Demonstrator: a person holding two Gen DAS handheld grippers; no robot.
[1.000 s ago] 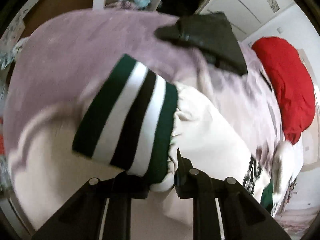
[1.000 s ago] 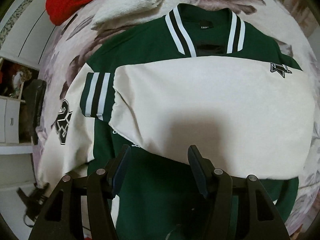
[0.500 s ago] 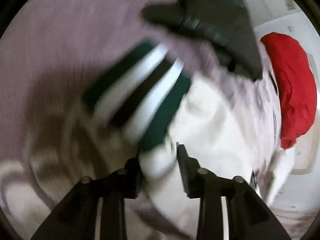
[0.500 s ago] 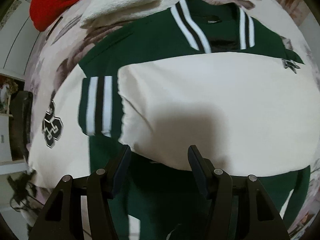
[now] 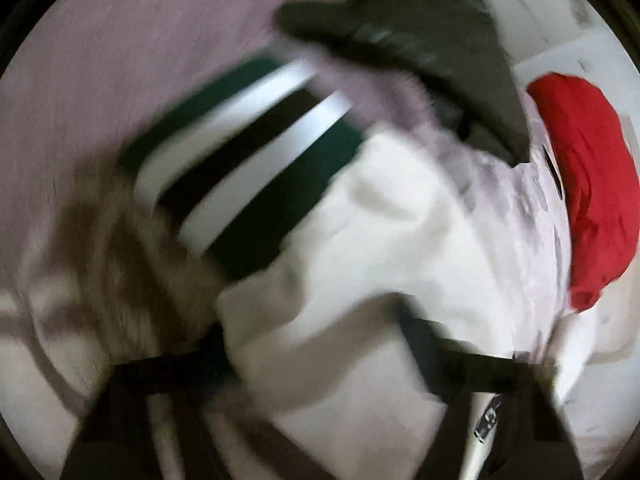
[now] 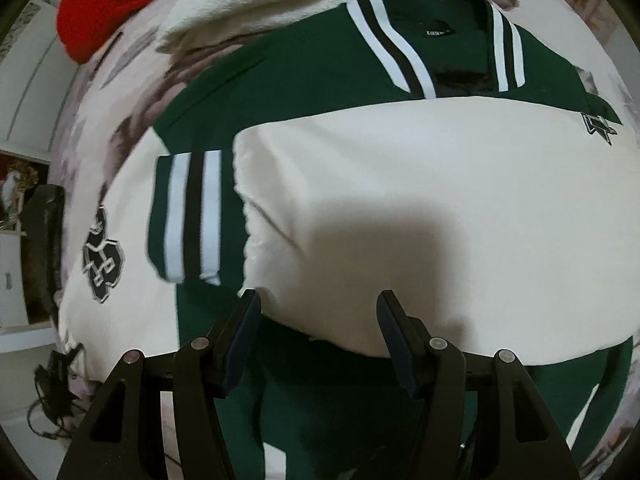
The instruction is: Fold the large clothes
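Note:
A green varsity jacket (image 6: 304, 64) with cream sleeves lies face down on the bed. One cream sleeve (image 6: 440, 208) is folded across its back, its striped cuff (image 6: 188, 216) at the left. My right gripper (image 6: 318, 320) is open and empty, hovering just above that sleeve's near edge. In the blurred left wrist view the other cream sleeve (image 5: 400, 240) with its green, white and black cuff (image 5: 248, 172) lies on the floral bedspread (image 5: 120, 60). My left gripper (image 5: 316, 344) has its jaws spread wide, with sleeve fabric lying between them.
A red garment (image 5: 592, 208) and a dark folded item (image 5: 420, 52) lie at the far side of the bed. A white fluffy blanket (image 6: 248, 4) sits beyond the jacket collar. A cabinet and cables (image 6: 52, 392) are at the left bed edge.
My left gripper has opened from its grip on the sleeve near the cuff, and that view shifted and blurred. My right gripper moved slightly closer to the jacket, staying open.

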